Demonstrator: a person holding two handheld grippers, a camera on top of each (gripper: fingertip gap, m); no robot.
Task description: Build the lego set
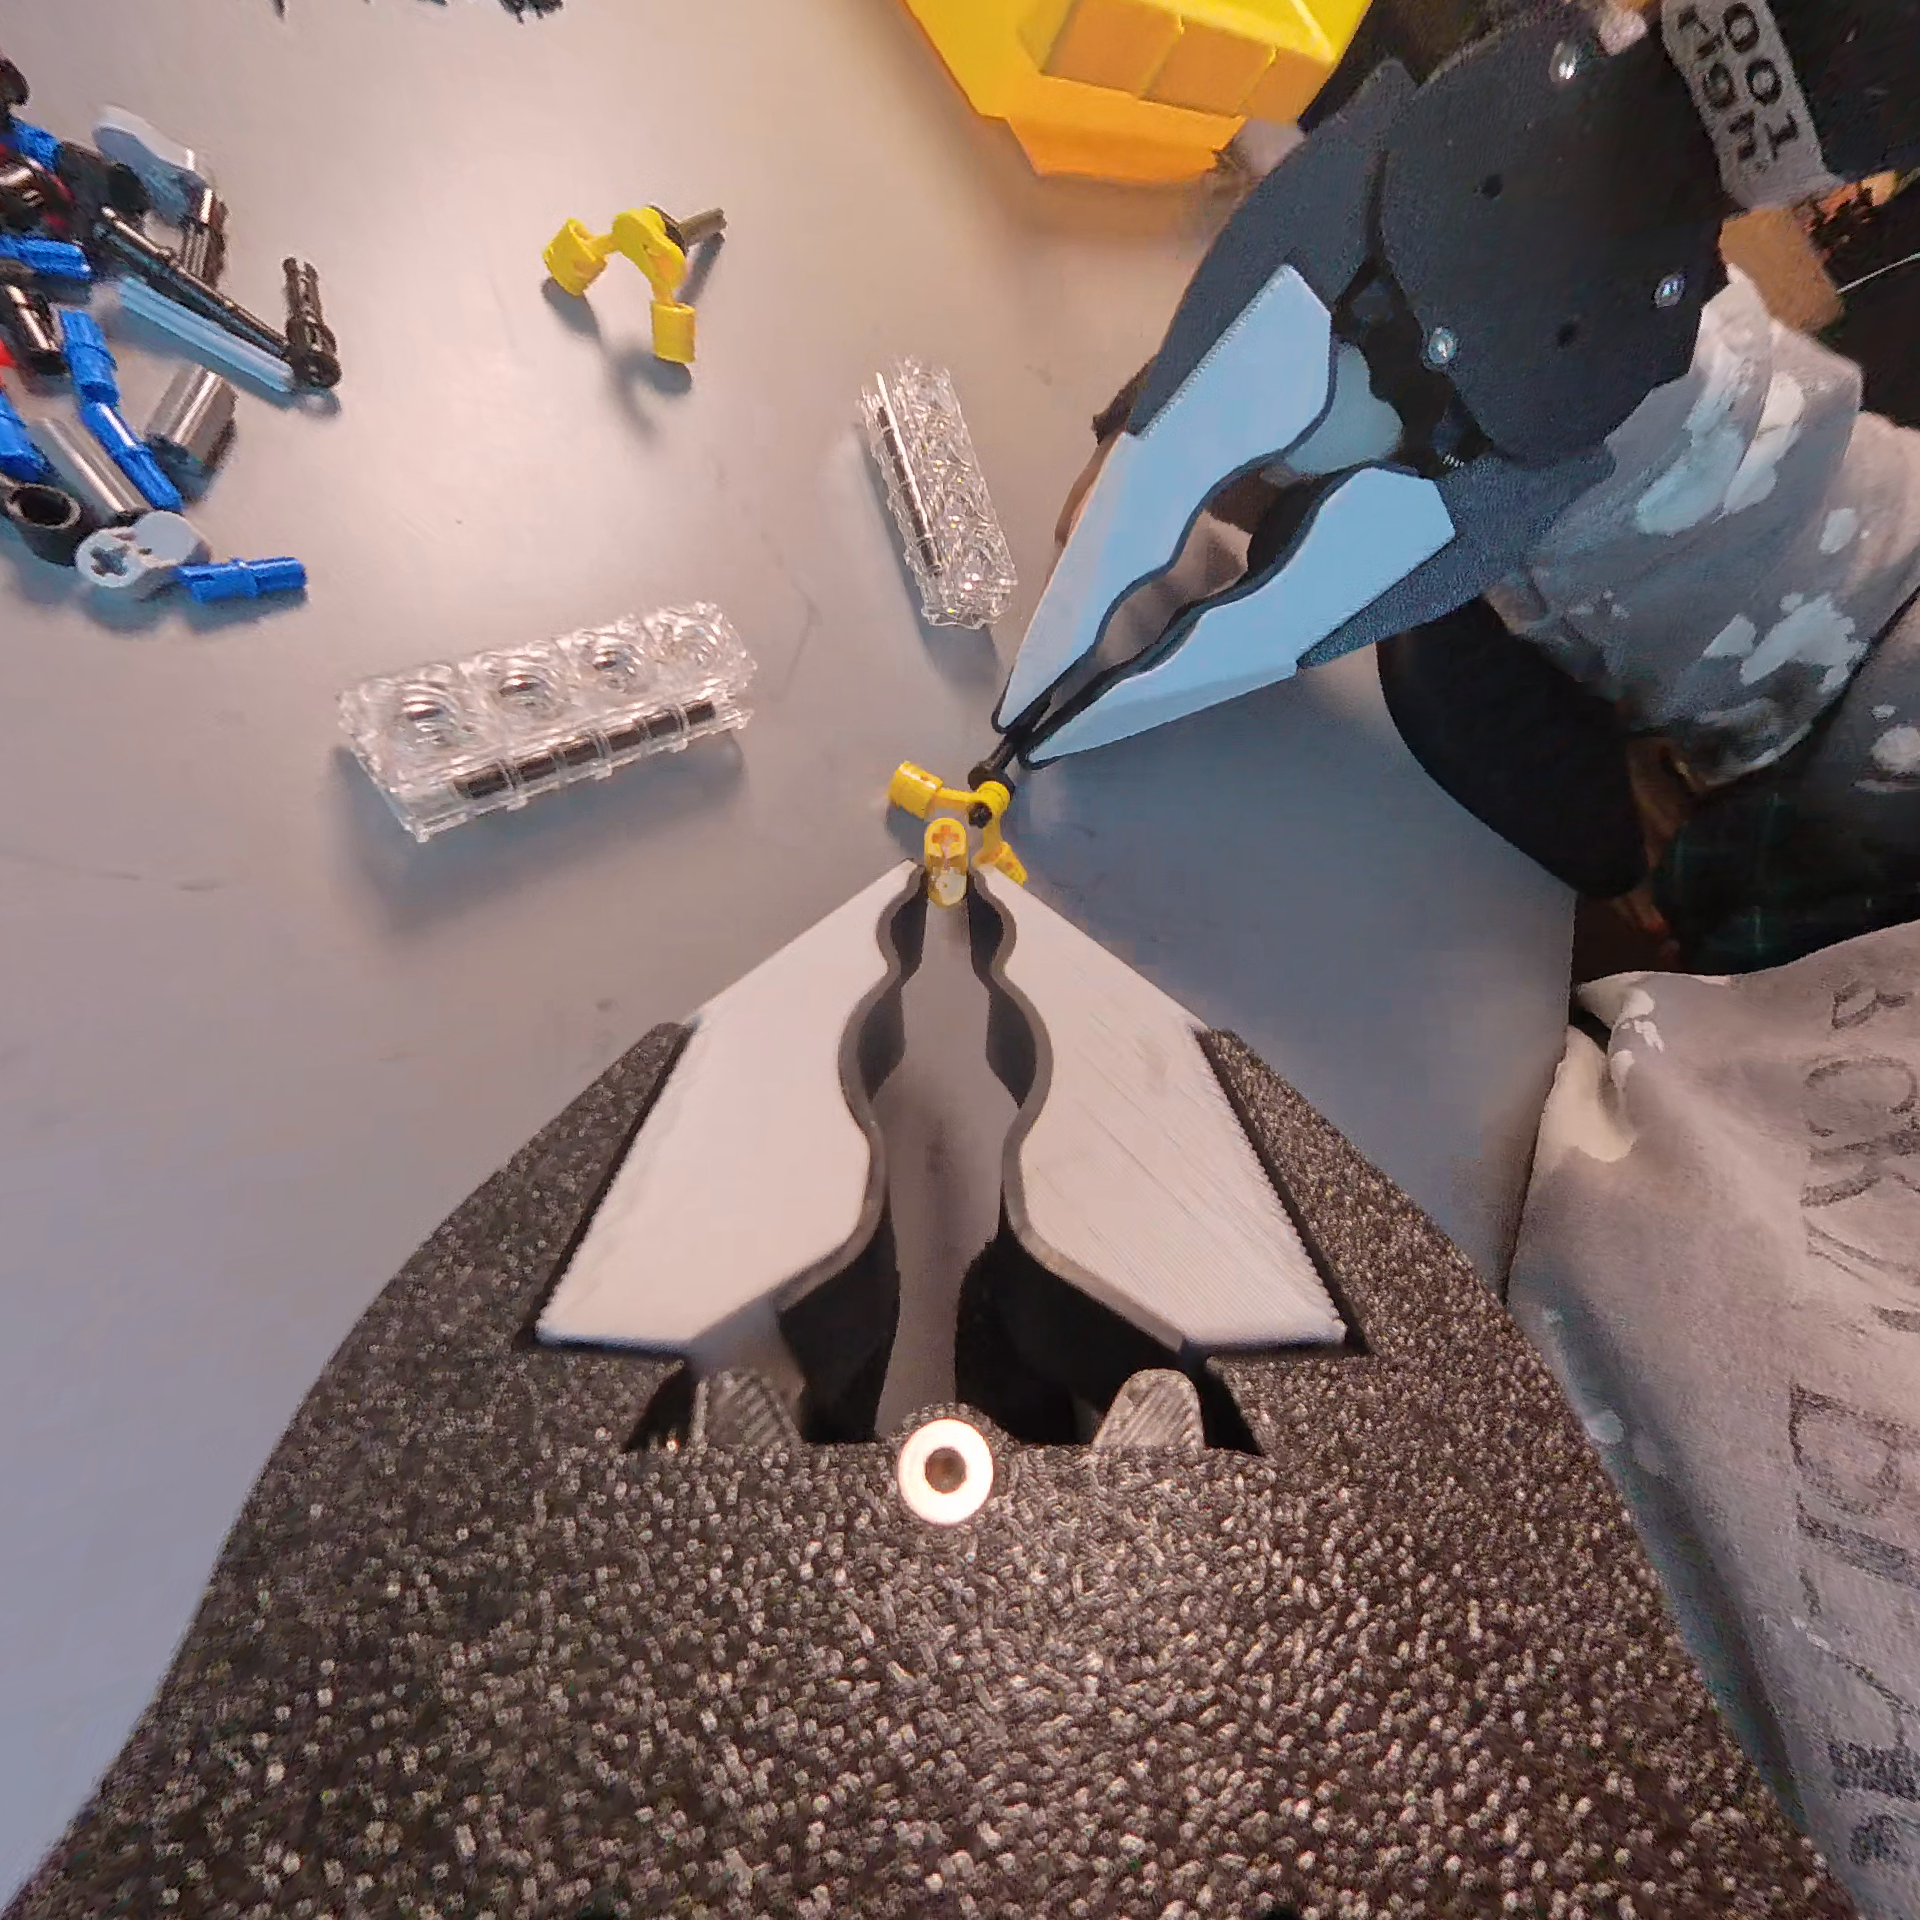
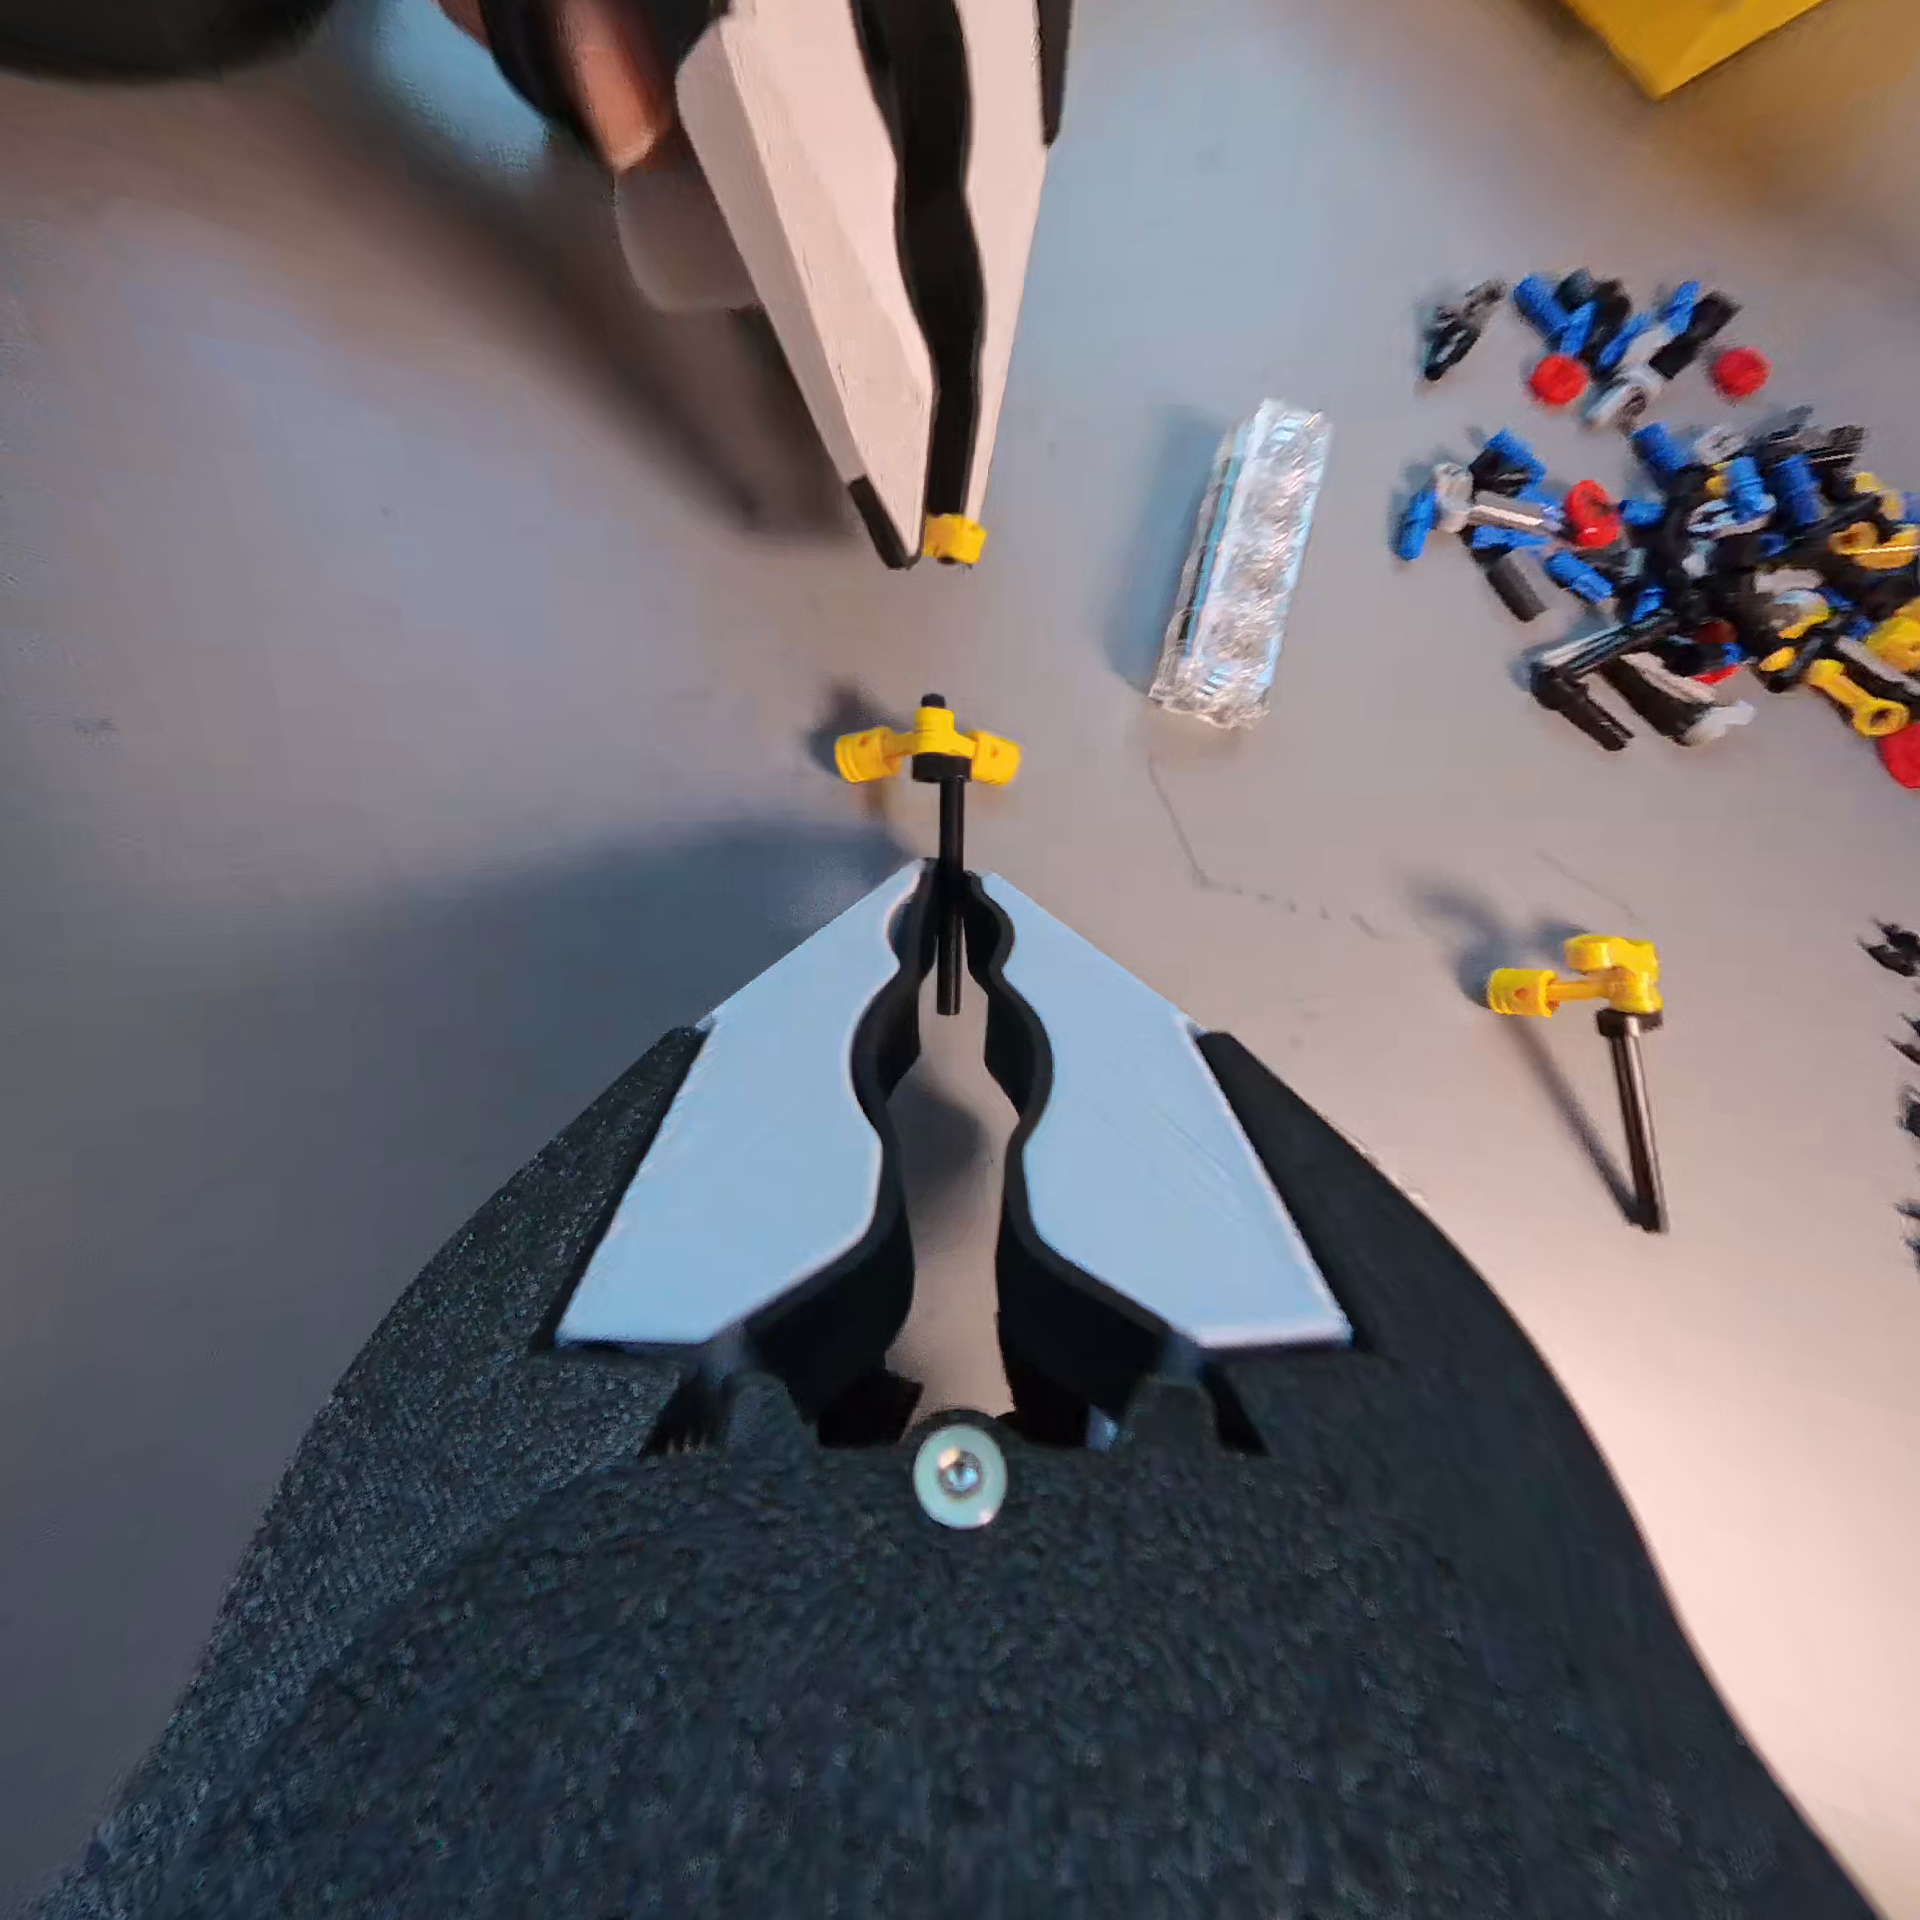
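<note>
A grey band with writing wraps the right gripper's top. The right gripper is closed on a thin black stick that carries a yellow piece. The left gripper comes from the other side, pinching a small yellow part close by, above the grey table. Blue and black pieces lie well apart.

Plain grey tabletop, soft shadows, warm light at right.
</note>
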